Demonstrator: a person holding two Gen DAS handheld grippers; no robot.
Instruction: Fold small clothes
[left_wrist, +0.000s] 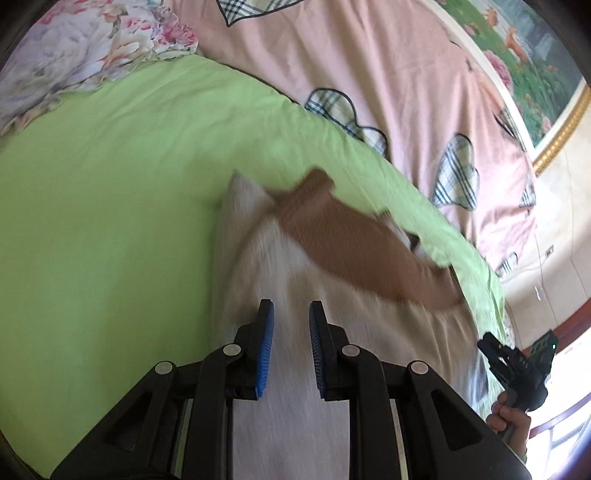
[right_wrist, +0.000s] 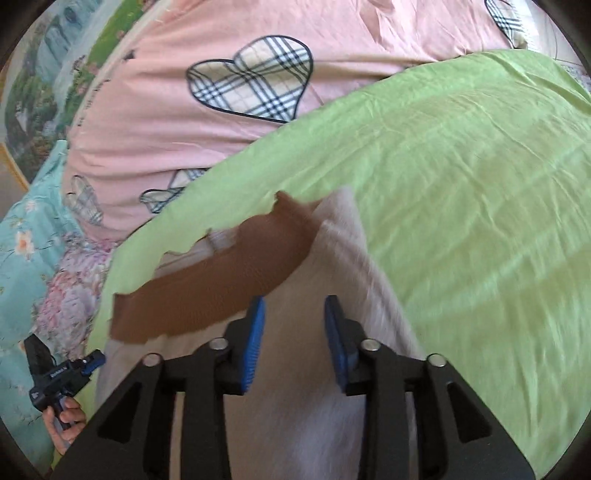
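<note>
Two grippers hover over one small garment (left_wrist: 295, 280) — white with a brown sleeve (left_wrist: 354, 243) — lying on the green sheet (left_wrist: 110, 206), blurred in both views. Left gripper (left_wrist: 291, 321) and right gripper (right_wrist: 294, 317): jaws parted, nothing between the blue pads. Pink heart-print quilt (right_wrist: 177, 122) lies just beyond the sheet.

We see a light green sheet (left_wrist: 92, 206) spread over the bed, and beyond it a pink quilt (right_wrist: 155, 110) printed with plaid hearts. A floral pillow (left_wrist: 74, 48) lies at the sheet's far corner. A gold-framed garden picture (left_wrist: 532, 70) hangs behind.
</note>
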